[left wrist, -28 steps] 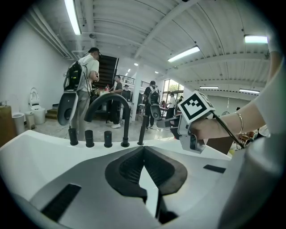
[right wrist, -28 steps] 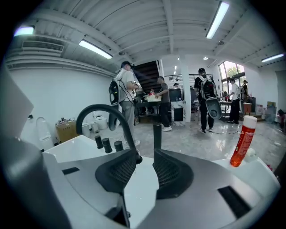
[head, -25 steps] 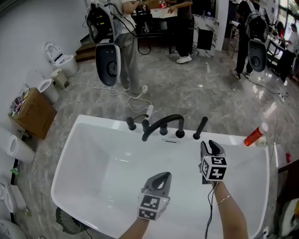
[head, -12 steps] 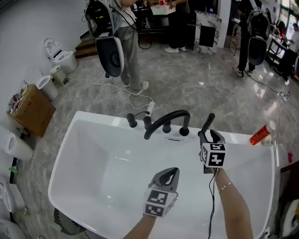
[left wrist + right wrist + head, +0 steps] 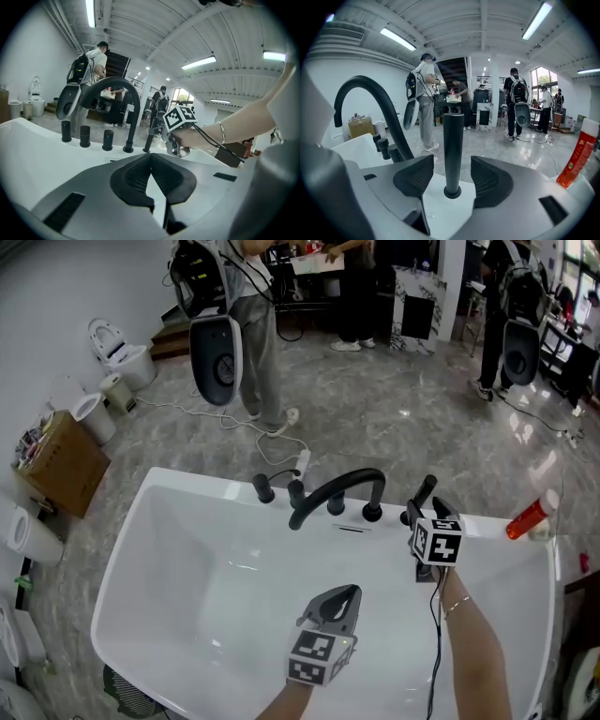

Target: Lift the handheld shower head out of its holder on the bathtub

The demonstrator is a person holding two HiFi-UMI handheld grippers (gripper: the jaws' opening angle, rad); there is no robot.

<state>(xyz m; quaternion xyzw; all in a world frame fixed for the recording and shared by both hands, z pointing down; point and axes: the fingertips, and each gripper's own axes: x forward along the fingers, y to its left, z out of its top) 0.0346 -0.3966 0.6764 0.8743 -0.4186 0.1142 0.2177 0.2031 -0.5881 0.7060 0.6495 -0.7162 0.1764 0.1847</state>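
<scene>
The handheld shower head [image 5: 453,150] is a slim black rod standing upright in its holder on the white bathtub's far rim [image 5: 187,486]. In the head view the shower head [image 5: 427,488] shows just beyond my right gripper [image 5: 433,510]. In the right gripper view my right gripper [image 5: 452,180] is open, its jaws have just been opening, and the rod stands between the pads [image 5: 417,176] without touching them. My left gripper [image 5: 345,594] hangs over the tub's inside, shut and empty. In the left gripper view my left gripper [image 5: 151,164] faces the fittings.
A black arched faucet [image 5: 337,486] and black knobs [image 5: 263,488] stand on the rim left of the shower head. A red bottle [image 5: 527,518] sits at the rim's right corner. People [image 5: 248,352] stand on the marble floor beyond; a cardboard box [image 5: 56,465] is at the left.
My right gripper has moved forward to the rim and its jaws have opened around the shower head. My left gripper has sunk a little over the tub.
</scene>
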